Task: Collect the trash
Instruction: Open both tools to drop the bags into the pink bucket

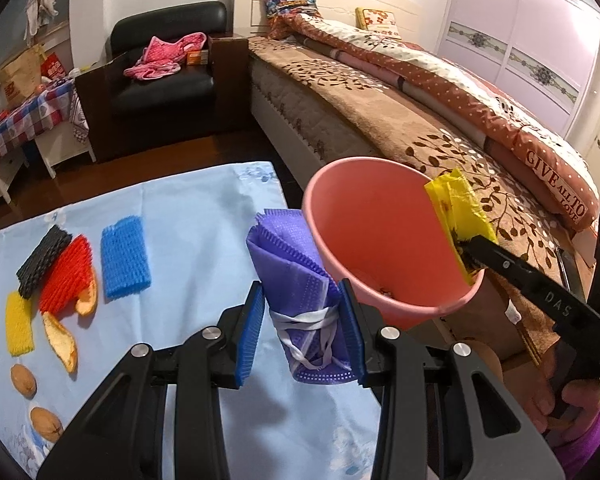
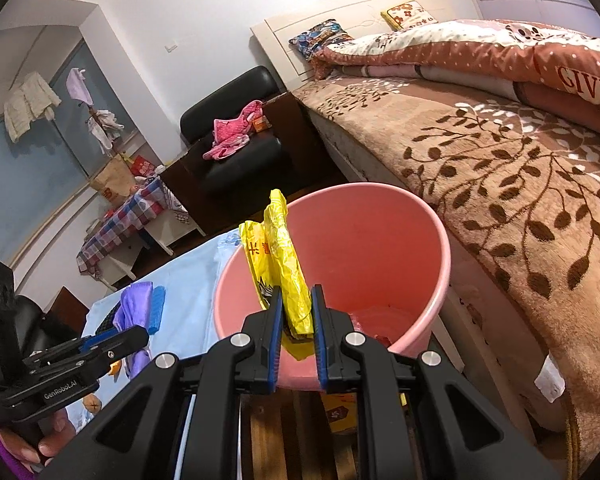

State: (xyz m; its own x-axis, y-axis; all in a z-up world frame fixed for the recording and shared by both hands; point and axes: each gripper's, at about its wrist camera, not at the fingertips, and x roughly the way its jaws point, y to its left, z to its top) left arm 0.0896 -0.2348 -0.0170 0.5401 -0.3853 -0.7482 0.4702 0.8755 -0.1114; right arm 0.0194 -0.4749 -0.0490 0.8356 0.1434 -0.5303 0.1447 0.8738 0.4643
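The pink bucket (image 2: 380, 240) holds a few scraps. The right gripper (image 2: 296, 316) pinches a yellow wrapper (image 2: 278, 256) over its rim; the left gripper (image 1: 302, 328) clamps a purple mask (image 1: 300, 280) beside it. Foam nets (image 1: 124, 258), peels (image 1: 62, 340) and walnuts (image 1: 24, 378) lie on the blue cloth (image 1: 188, 216).

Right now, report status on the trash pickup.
Left gripper clamps purple face mask. Right gripper holds yellow wrapper over pink bucket. Nothing blocks bucket mouth.

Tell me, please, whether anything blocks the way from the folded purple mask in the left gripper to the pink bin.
Nothing visible does. The purple mask sits right beside the pink bin, whose mouth is open; only the yellow wrapper, held by the right gripper, hangs over the opposite rim.
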